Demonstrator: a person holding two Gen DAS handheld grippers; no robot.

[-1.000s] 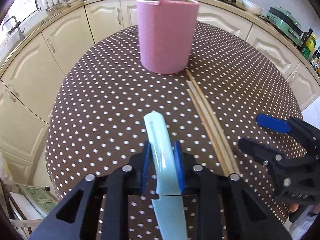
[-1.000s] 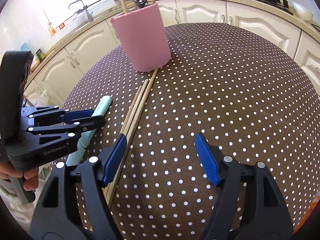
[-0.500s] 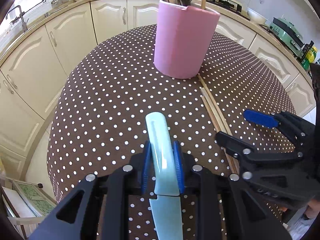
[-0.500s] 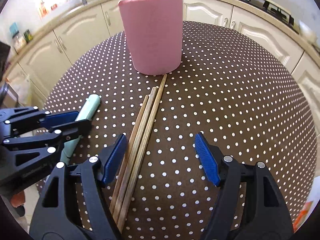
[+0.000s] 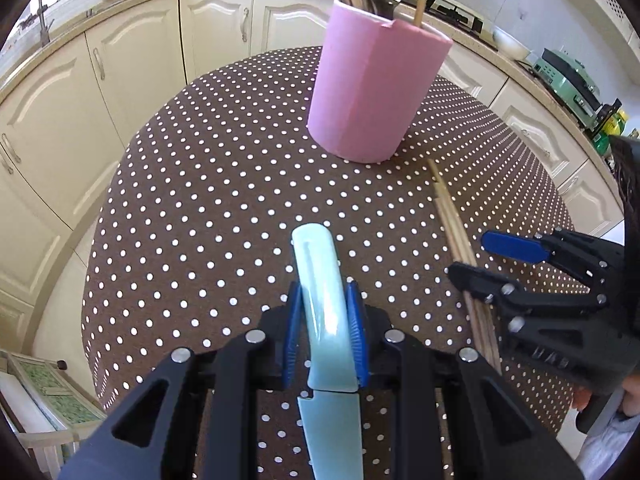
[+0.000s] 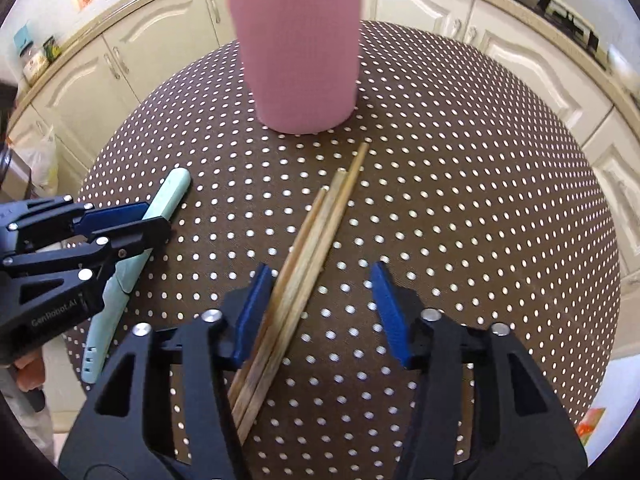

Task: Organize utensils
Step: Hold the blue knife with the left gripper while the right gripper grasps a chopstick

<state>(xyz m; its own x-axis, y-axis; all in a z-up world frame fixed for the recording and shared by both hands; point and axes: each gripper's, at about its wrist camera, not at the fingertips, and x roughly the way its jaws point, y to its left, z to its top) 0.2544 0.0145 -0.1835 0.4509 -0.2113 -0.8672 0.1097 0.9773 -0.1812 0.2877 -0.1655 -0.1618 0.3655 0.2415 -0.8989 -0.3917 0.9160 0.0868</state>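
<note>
My left claw (image 5: 323,334) was clamped on a pale mint-green plastic-handled knife (image 5: 322,320), its blue pads pressing both sides of the handle, with the rounded handle end sticking out ahead of the fingertips and the blade running back under the claw. My right claw (image 6: 320,312) had just been closing, yet its jaws stood apart with nothing pinched: a bundle of long thin wooden chopsticks (image 6: 308,256) lay on the surface between them, hard against the left pad, with a clear gap to the right pad. Whether that left pad actually touched the sticks I could not tell. The chopsticks ran from under that claw forward, their far tips ending just short of a tall pink cylindrical utensil holder (image 6: 300,52), which stood upright straight ahead of both claws on the round brown surface with white polka dots (image 6: 460,208). A few wooden sticks and a dark metal utensil stood in the holder. From the right wrist view, the left claw sat off to its left.
</note>
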